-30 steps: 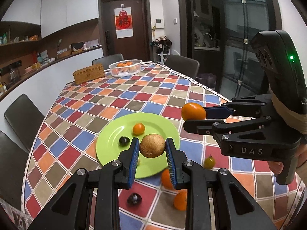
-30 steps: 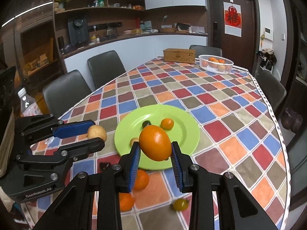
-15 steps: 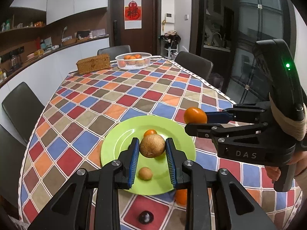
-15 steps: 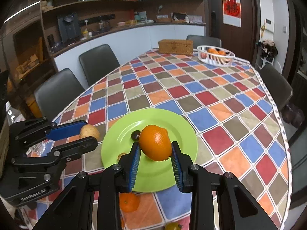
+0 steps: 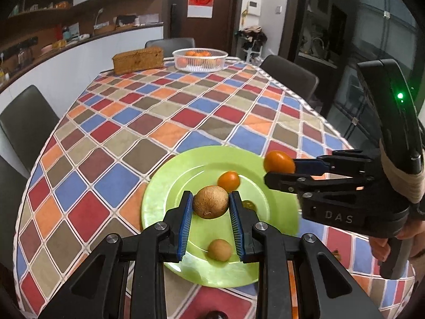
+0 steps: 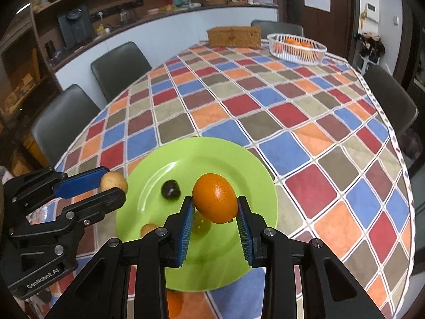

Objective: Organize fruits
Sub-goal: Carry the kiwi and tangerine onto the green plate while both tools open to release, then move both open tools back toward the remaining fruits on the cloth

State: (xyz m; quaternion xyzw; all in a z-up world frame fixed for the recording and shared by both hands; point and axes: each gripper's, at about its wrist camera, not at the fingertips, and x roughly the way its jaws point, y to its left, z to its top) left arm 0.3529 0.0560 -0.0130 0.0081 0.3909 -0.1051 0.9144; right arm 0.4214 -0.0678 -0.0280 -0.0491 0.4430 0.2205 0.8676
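I've got the left gripper [image 5: 209,208] clamped on a brown fruit [image 5: 210,205] and the right gripper [image 6: 214,211] on an orange [image 6: 214,198] — both above the green plate [image 5: 170,186] at lower centre, three small fruits already there, strays left below it.

A table [image 5: 164,122] under a checked cloth (many colours) carries a green plate [image 5: 159,194] near its front, with a white basket [image 5: 199,59] and a wicker box [image 5: 138,59] far back.
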